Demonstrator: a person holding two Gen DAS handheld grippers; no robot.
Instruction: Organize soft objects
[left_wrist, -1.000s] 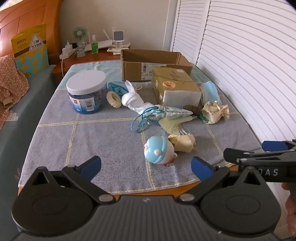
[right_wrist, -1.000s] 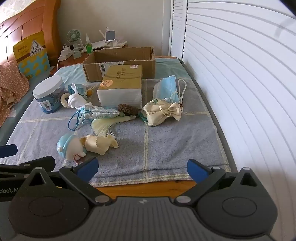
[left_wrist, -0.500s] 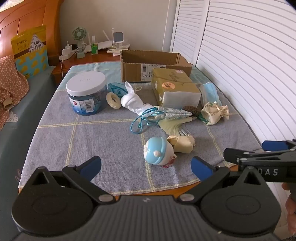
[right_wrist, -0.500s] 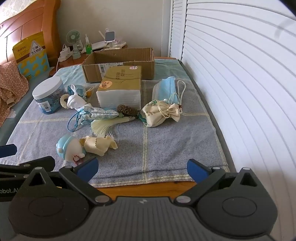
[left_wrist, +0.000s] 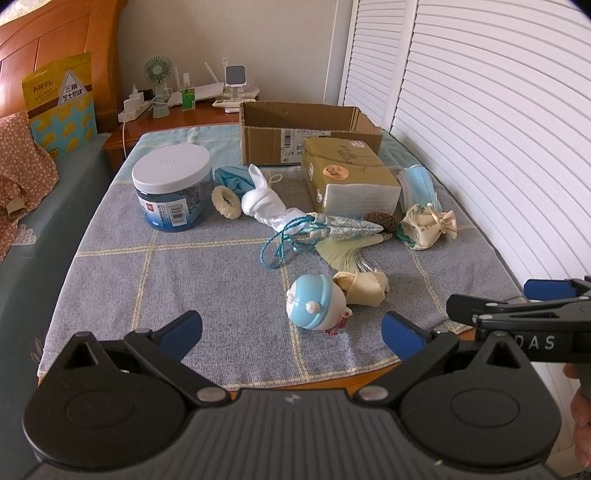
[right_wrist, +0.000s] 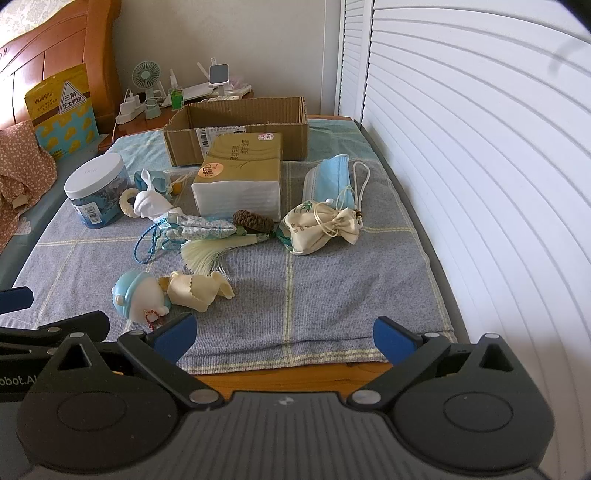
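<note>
Both grippers hang at the bottom of the frame over the near edge of the bench, the left gripper (left_wrist: 291, 330) and right gripper (right_wrist: 284, 334) each with jaws spread wide and holding nothing. The soft things lie mid-frame on the grey cloth (right_wrist: 332, 288): a blue-capped doll (left_wrist: 316, 301), a drawstring pouch (right_wrist: 319, 227), a face mask (right_wrist: 328, 177).

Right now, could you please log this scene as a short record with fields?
surface: grey checked cloth
container: open cardboard box, at the far end
soft items: cream drawstring pouch; blue face mask; white knotted sock
other: tissue pack; white-lidded jar
left gripper: open, holding nothing
right gripper: open, holding nothing
</note>
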